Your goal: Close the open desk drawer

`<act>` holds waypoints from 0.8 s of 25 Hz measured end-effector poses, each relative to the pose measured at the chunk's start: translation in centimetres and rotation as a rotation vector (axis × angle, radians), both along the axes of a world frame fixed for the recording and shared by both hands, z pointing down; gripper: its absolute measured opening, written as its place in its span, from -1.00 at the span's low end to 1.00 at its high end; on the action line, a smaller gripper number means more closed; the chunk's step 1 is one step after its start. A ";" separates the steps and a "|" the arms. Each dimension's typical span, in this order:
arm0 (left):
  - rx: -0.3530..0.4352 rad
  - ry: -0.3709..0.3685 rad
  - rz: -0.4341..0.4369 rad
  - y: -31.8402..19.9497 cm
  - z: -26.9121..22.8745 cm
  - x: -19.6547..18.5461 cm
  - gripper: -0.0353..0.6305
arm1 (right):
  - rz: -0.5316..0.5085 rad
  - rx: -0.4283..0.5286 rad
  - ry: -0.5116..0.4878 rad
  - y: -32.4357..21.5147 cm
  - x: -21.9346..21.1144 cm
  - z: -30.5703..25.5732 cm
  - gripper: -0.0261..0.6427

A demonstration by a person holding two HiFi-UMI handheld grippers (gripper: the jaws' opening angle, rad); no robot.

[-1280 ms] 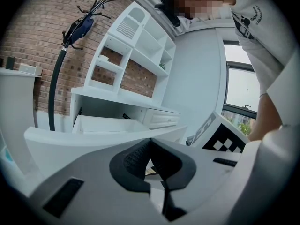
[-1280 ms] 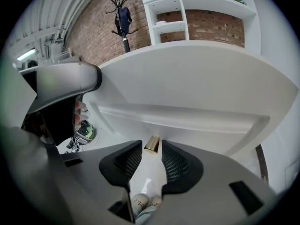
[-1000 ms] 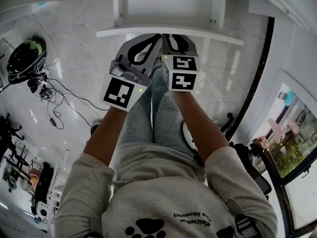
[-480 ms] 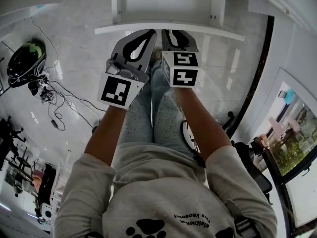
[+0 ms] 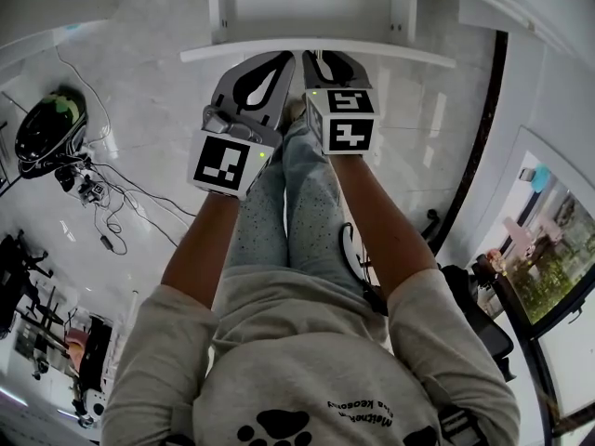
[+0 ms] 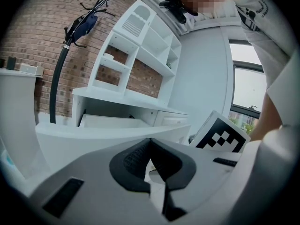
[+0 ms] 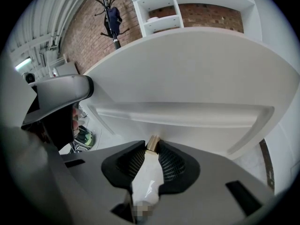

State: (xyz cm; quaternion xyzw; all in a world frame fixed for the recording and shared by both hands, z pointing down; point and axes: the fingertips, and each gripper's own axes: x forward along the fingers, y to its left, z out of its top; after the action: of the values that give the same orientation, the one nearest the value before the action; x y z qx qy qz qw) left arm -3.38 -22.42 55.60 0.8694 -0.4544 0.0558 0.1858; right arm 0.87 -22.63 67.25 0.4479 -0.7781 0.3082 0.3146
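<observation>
Head view: the left hand-held gripper (image 5: 284,61) and right hand-held gripper (image 5: 316,63) sit side by side at the open drawer's (image 5: 390,56) front edge. Left gripper view: its jaws are closed together, empty. Right gripper view: its jaws apparently clamp the drawer's brass knob (image 7: 153,143).

Drawer (image 5: 307,3) — far end off-frame

A black domed object with a green patch (image 5: 42,124) lies beside tangled black cables (image 5: 98,198) on the floor; a black coat stand (image 6: 59,67) fronts a red brick wall (image 6: 28,32).
</observation>
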 end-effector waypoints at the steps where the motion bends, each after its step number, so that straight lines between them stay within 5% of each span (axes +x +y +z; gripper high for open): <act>1: 0.001 0.001 0.004 -0.3 0.0 0.0 -0.84 | 0.001 0.001 0.003 -0.4 0.0 0.0 -0.60; 20: -0.020 0.058 -0.059 -7.9 0.4 -0.4 -0.84 | 0.021 0.009 -0.022 -7.4 -0.6 0.0 -0.60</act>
State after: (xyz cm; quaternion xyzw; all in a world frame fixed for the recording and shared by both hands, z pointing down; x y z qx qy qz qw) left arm -3.81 -30.28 56.02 0.8550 -0.4736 0.0296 0.2091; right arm 0.30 -30.07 67.30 0.4540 -0.7782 0.3130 0.3006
